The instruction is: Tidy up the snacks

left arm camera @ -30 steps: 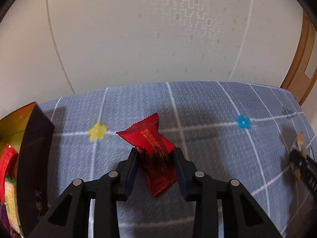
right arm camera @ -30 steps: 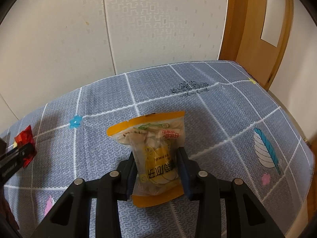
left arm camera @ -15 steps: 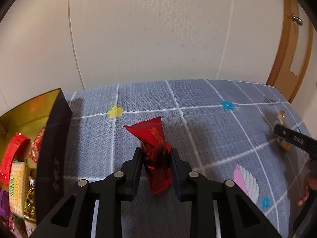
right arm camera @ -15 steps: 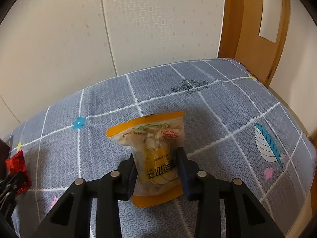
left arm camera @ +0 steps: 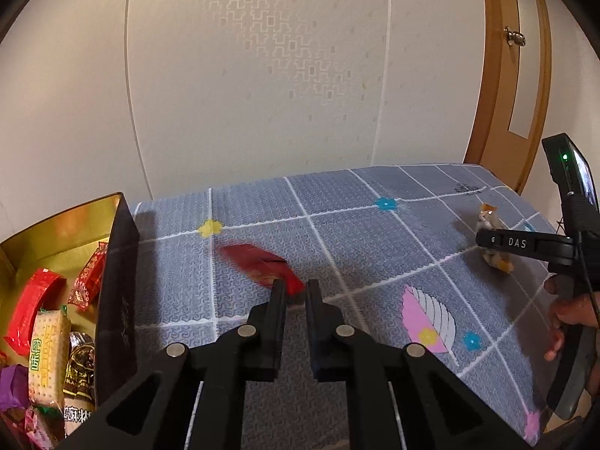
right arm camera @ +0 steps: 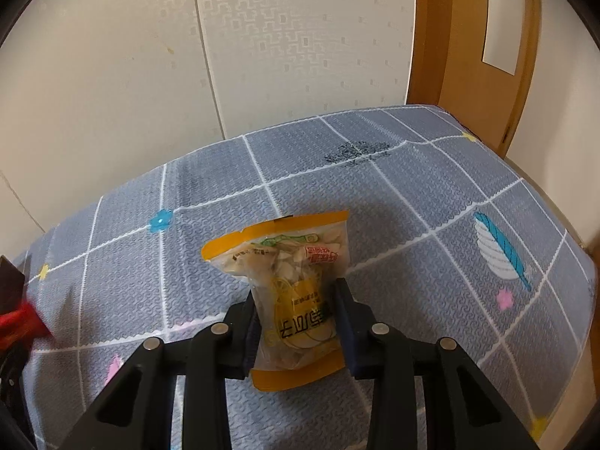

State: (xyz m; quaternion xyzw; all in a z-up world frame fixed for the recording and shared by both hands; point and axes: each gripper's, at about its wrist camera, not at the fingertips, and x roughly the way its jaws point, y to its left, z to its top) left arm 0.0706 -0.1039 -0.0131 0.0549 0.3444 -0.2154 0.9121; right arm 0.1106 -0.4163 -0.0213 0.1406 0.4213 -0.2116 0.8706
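My left gripper point(left arm camera: 295, 292) is shut on the near end of a red snack packet point(left arm camera: 262, 267), which is blurred and tilted to the left above the table. A dark box with a gold lining point(left arm camera: 116, 281) stands at the left and holds several snacks point(left arm camera: 48, 341). My right gripper point(right arm camera: 296, 300) is shut on a clear and orange snack bag point(right arm camera: 292, 288), held upright above the table. The right gripper and its bag point(left arm camera: 491, 232) also show at the right of the left wrist view. The red packet point(right arm camera: 18, 318) shows at the left edge of the right wrist view.
The table wears a blue-grey cloth point(right arm camera: 375, 195) with white grid lines, flowers and feathers. A papered wall point(left arm camera: 262, 75) stands behind it. A wooden door point(right arm camera: 480, 37) is at the right. The table's right edge point(right arm camera: 585, 255) drops off near the door.
The left gripper has pulled back, risen and turned toward the box; the red packet has tipped from upright to lying leftward. The right gripper has held its bag almost still.
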